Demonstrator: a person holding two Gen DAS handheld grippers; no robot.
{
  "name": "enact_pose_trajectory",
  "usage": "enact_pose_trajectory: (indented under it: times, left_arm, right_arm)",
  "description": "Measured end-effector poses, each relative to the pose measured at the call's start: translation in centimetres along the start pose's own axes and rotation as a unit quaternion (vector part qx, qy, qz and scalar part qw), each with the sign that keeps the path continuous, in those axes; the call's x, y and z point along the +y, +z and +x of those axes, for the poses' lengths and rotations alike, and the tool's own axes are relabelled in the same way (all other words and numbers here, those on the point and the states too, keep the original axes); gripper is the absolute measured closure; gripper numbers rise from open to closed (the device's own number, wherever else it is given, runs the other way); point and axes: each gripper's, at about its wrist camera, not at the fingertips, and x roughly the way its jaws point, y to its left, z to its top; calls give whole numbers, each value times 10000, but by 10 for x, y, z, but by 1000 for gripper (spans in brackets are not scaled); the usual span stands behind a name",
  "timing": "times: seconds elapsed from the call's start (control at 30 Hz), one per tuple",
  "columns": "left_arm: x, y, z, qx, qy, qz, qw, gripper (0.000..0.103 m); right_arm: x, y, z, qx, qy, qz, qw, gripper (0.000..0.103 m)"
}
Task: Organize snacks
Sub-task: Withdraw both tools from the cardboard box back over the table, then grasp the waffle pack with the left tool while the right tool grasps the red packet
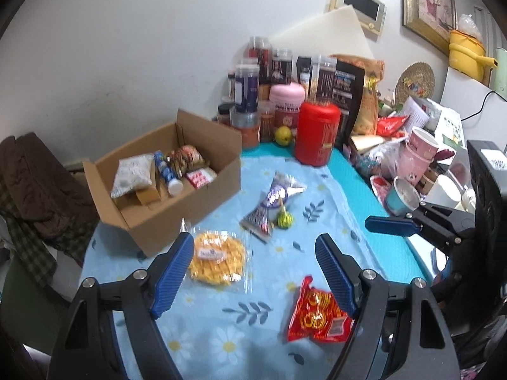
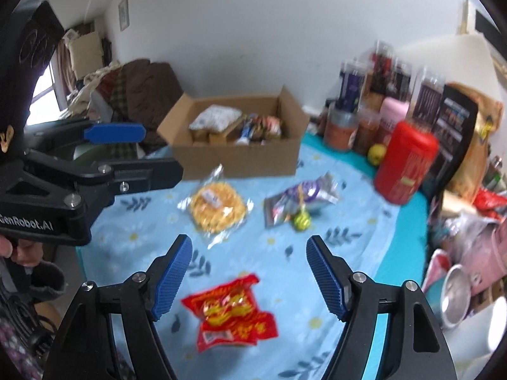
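An open cardboard box (image 1: 177,202) (image 2: 240,158) with several snacks inside stands at the back left of the blue flowered tablecloth (image 1: 221,332). Loose on the cloth lie a yellow crispy snack in clear wrap (image 1: 218,258) (image 2: 218,210), a red packet (image 1: 317,313) (image 2: 231,313), silver-purple packets (image 1: 275,196) (image 2: 301,199) and a small green wrapped candy (image 1: 284,219) (image 2: 301,220). My left gripper (image 1: 253,272) hovers open, the yellow snack by its left finger and the red packet by its right. My right gripper (image 2: 250,272) hovers open over the red packet, holding nothing.
Jars, bags and a red canister (image 1: 317,133) crowd the back of the table. Pink cups (image 1: 418,155) and clutter line the right side. A chair piled with brown clothes (image 1: 38,190) stands left of the table. A hand (image 2: 6,247) holds the left gripper.
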Motion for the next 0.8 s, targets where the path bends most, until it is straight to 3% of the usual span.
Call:
enact_pose_trajectory:
  times: [0.37, 0.73, 0.8]
  left_arm:
    - [22, -41, 38, 606, -66, -555, 9966, 24]
    - [48, -59, 64, 876, 101, -906, 9920, 24]
    - [51, -57, 69, 884, 119, -923, 9917, 24]
  right_arm:
    - [15, -39, 52, 974, 210, -84, 9950, 6]
    - [22, -57, 93, 1688, 375, -352, 9843, 6]
    - [20, -59, 97, 1728, 350, -339, 9838, 16]
